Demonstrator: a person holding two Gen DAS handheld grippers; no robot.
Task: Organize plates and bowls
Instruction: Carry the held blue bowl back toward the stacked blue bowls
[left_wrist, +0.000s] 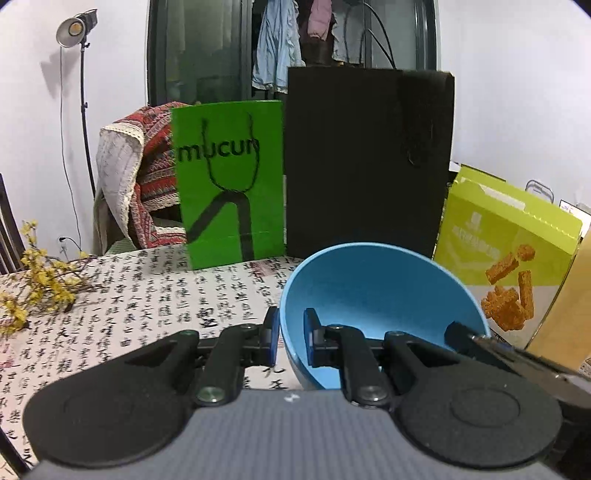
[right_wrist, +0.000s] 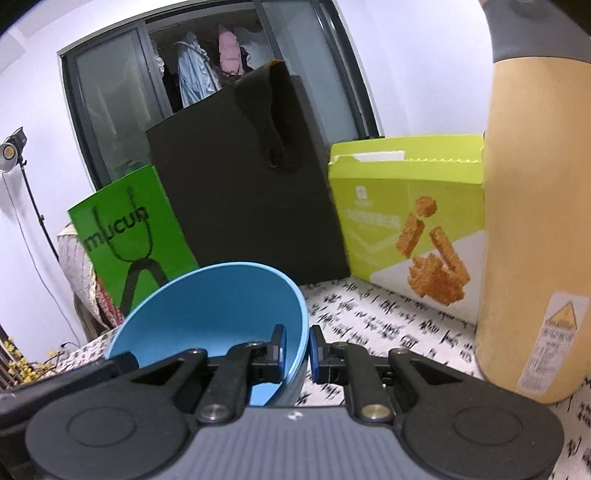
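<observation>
Bowl: blue bowl (left_wrist: 384, 291) held up off the bench (left_wrist: 147, 291), tilted, mouth facing the cams; pinched at its rim from 2 sides.
Left tool: left tool (left_wrist: 291, 332) nearly closed on the bowl's left rim, one pad outside the wall, one inside; blue pads tight vs. the wall.
Right tool: right tool (right_wrist: 297, 349) nearly closed on the bowl's right rim, inner pad inside the bowl, outer pad outside; its dark tip also shows at the bowl's far edge in the left cam.
Bench: cloth w/ black calligraphy print; yellow flowers (left_wrist: 40, 280) lying at far left.
Behind bowl: green bag (left_wrist: 229, 184) marked "mucun" and taller black bag (left_wrist: 369, 162), both upright, side by side.
Right of bags: lime box (right_wrist: 406, 221) w/ snack photo, upright on bench; tan bottle (right_wrist: 539, 221) w/ grey cap just beside it, close to the right cam.
Backdrop: chair w/ patterned throw (left_wrist: 140, 177) behind bench, lamp (left_wrist: 75, 29) on stand at left, clothes (left_wrist: 280, 44) hanging in dark doorway.
</observation>
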